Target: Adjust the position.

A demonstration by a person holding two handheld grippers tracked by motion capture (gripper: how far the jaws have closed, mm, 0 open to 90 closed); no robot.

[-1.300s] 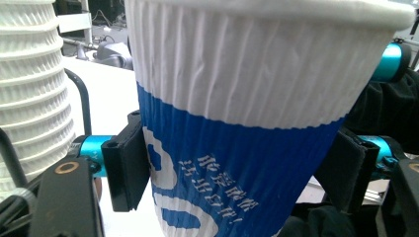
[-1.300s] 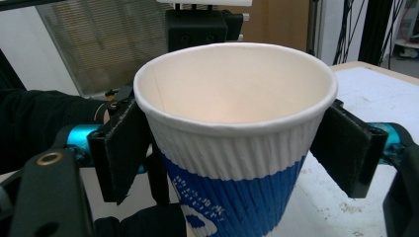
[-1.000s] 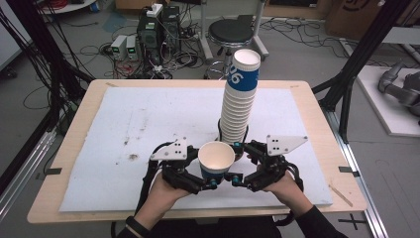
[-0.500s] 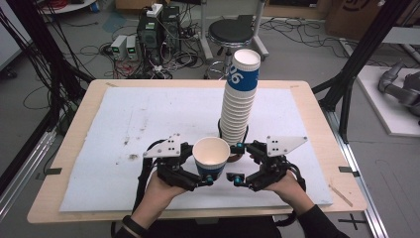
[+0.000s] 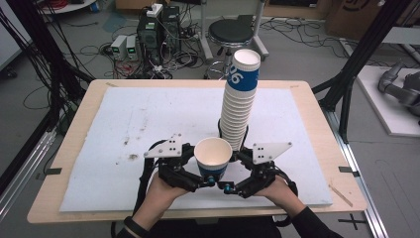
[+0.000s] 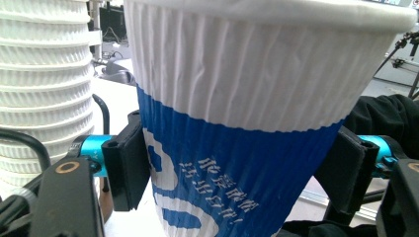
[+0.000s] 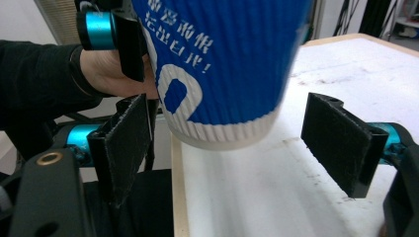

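A white and blue ribbed paper cup (image 5: 213,154) stands upright in the air just above the white mat, mouth up and empty. My left gripper (image 5: 200,168) is shut on its blue lower half; in the left gripper view both pads (image 6: 129,165) press the cup (image 6: 237,98). My right gripper (image 5: 232,172) comes in from the other side, open. In the right gripper view its jaws stand wide, below and beside the cup's bottom (image 7: 222,131), with the right pad (image 7: 341,143) well clear of it. A tall stack of the same cups (image 5: 240,99) rises just behind.
A white mat (image 5: 124,124) covers the wooden table (image 5: 317,129); it has dark specks at its left. The near table edge (image 7: 177,197) lies under my right gripper. Beyond the table are a stool (image 5: 233,32), electronics and cables on the floor.
My right gripper has sunk a little and edged toward the cup. The left gripper and the cup have stayed nearly in place.
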